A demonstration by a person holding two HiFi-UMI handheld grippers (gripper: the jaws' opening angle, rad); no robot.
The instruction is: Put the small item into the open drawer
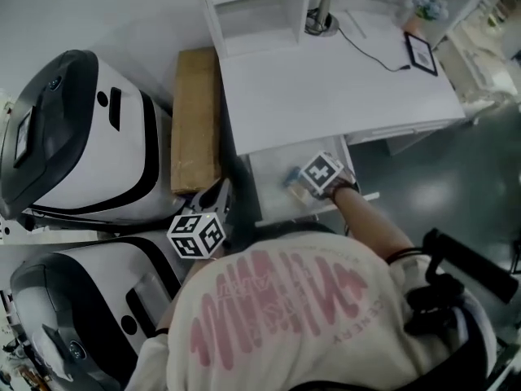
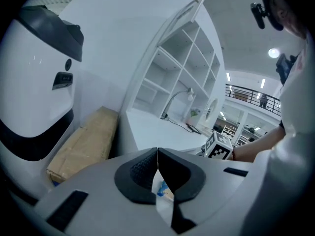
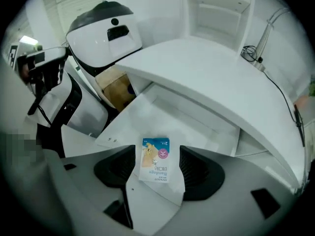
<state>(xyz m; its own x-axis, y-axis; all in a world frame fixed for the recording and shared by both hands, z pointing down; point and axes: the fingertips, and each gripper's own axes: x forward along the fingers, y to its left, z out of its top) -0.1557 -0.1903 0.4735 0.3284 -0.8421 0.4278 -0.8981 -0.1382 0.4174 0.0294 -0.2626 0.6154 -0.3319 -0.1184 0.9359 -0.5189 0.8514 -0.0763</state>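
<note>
at far left, two large glossy white housings with black trim (image 1: 81, 137) stand well apart from the drawer. just beside them a long rectangular cardboard box (image 1: 195, 120), matt brown, lies in the gap against the desk's side.

your left gripper (image 2: 157, 154) sits in front of that box. its dark ribbed pads (image 2: 142, 173) meet at the tips, with nothing between them.

the open drawer (image 1: 273, 190), smooth white with low walls, projects from under the flat white desk (image 1: 342, 88). the small item, a thin flat packet (image 3: 155, 160) printed blue and white, lies on the drawer floor.

your right gripper (image 3: 157, 154) is over the drawer with its jaws wide apart. the packet lies between the pads and touches neither.

on the desk, at the back, there are a white shelf unit (image 1: 256, 6), a round metal lamp base (image 1: 321, 23), a thin black cable (image 1: 370, 51) and a dark-framed panel (image 1: 421, 53). none of them overhangs the drawer.
</note>
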